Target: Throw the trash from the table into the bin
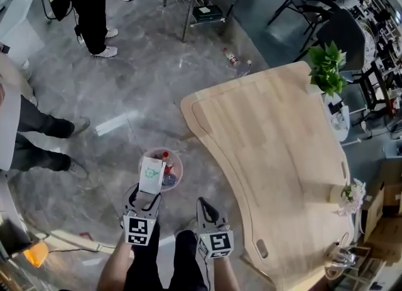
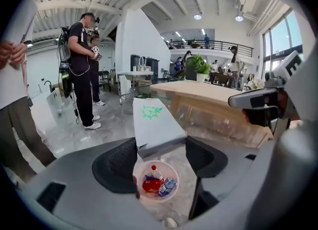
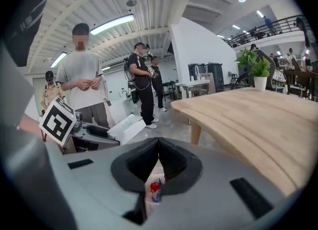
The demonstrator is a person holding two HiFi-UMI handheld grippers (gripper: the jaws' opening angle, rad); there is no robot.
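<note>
on the left, grips a flat white paper carton with a green print (image 1: 152,175) by its near end in the left tool (image 1: 149,195). squeezes it between both pads, with nothing slack in the hold. points the carton's long axis straight ahead of the jaws and slightly upward.

directly below that, looks down on a round, translucent pink plastic bin (image 1: 179,159) standing on the grey floor. lies right under the clamped end of the carton, seen through the gap in the left gripper view. holds already a clear bottle with a red cap (image 2: 155,172), a red wrapper (image 2: 150,185) and a small blue-labelled bottle (image 2: 167,186).

judging from this, needs only a release, perhaps with the carton's far end tipped down first, since that end may reach past the bin's far rim.

just to the right, keeps the right tool (image 1: 206,211) closed on nothing, beside the bin rather than over it, so further from the drop than the left.

further right, shows a pale wooden desk (image 1: 276,158), apart from the bin.
</note>
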